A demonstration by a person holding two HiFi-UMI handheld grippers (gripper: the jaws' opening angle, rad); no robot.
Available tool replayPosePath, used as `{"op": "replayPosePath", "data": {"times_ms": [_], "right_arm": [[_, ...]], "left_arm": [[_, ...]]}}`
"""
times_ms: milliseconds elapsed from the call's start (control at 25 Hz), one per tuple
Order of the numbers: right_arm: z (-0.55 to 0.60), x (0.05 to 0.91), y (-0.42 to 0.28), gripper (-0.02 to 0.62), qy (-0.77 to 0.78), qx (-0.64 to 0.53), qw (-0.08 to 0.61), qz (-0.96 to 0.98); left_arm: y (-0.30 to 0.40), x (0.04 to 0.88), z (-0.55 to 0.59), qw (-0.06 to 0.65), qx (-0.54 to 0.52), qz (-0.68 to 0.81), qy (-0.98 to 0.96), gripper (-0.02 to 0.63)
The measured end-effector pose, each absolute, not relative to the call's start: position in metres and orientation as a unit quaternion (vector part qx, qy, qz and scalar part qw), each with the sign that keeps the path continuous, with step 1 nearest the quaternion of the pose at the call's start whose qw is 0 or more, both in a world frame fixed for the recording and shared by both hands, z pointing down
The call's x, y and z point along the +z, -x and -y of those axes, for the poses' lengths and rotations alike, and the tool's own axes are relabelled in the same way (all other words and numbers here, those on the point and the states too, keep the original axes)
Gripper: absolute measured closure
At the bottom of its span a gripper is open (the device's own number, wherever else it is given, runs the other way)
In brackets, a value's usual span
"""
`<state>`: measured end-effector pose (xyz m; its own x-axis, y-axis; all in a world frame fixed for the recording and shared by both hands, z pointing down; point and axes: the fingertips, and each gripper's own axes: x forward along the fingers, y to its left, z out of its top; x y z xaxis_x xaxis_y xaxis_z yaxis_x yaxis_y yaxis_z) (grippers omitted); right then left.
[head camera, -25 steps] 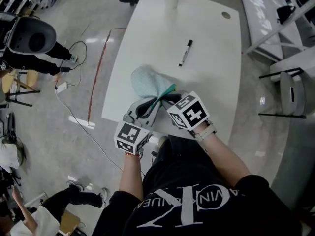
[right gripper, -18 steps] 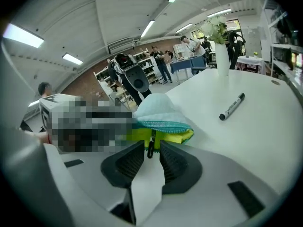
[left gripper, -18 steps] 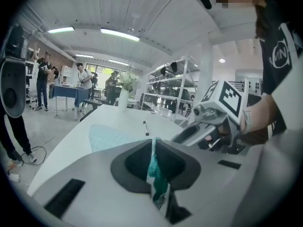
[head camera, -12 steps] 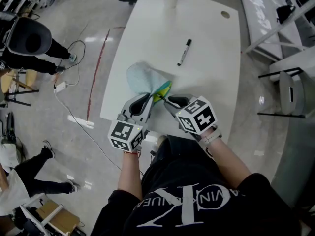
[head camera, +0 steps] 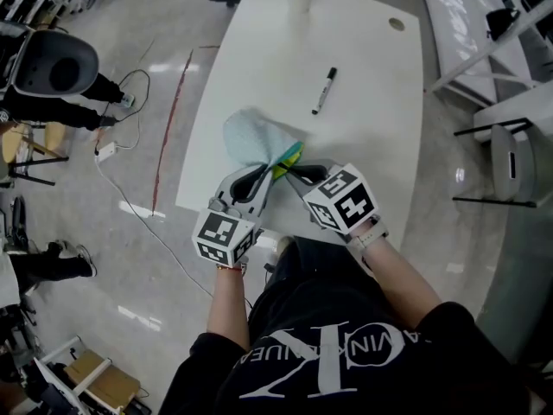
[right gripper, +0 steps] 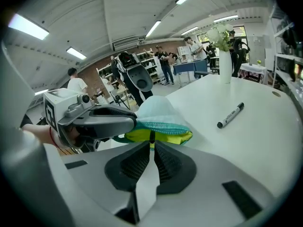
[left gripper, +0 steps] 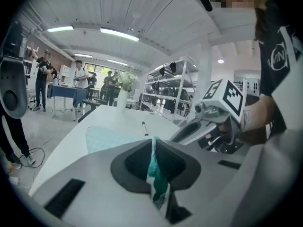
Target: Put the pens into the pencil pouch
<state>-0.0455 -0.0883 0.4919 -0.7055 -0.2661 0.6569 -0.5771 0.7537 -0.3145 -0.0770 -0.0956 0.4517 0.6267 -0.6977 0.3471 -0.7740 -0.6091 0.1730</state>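
Clamps the left gripper [head camera: 266, 176] tight on the teal rim of the pencil pouch [head camera: 246, 137] — holds it steady near the front edge of the desk [head camera: 371, 145]; closes the right gripper [head camera: 294, 171] on a thin dark zip tab [right gripper: 151, 137], likely to pull the mouth open; leaves the pen [head camera: 325, 92] well apart — bare desk all round.

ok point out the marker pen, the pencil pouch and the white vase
marker pen [head camera: 324, 92], head view, middle of its barrel
pencil pouch [head camera: 253, 139], head view, pale blue cloth side
white vase [right gripper: 226, 66], right gripper view, its body
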Motion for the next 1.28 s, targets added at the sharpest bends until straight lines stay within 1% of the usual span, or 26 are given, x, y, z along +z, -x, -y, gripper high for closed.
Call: {"op": "replayPosePath", "data": {"times_ms": [120,320,480,840,1000,1280], "right_arm": [[0.091,0.491,0.051,0.554,-0.233,0.249,0.308,0.888],[0.094,0.498,0.051,0.551,-0.228,0.258,0.315,0.884],[0.094,0.497,0.048,0.526,-0.226,0.271,0.305,0.884],[0.106,0.494,0.029,0.511,-0.241,0.285,0.293,0.881],[0.124,0.498,0.012,0.51,-0.267,0.314,0.276,0.868],[0.173,0.513,-0.023,0.49,-0.354,0.332,0.258,0.835]], "left_arm": [[0.07,0.451,0.092,0.146,0.13,0.399,-0.896,0.577],[0.067,0.446,0.092,0.161,0.109,0.394,-0.898,0.577],[0.076,0.451,0.096,0.169,0.112,0.416,-0.887,0.577],[0.094,0.463,0.107,0.177,0.119,0.453,-0.866,0.577],[0.1,0.465,0.113,0.184,0.12,0.462,-0.859,0.577],[0.098,0.464,0.118,0.184,0.115,0.464,-0.859,0.577]]}}
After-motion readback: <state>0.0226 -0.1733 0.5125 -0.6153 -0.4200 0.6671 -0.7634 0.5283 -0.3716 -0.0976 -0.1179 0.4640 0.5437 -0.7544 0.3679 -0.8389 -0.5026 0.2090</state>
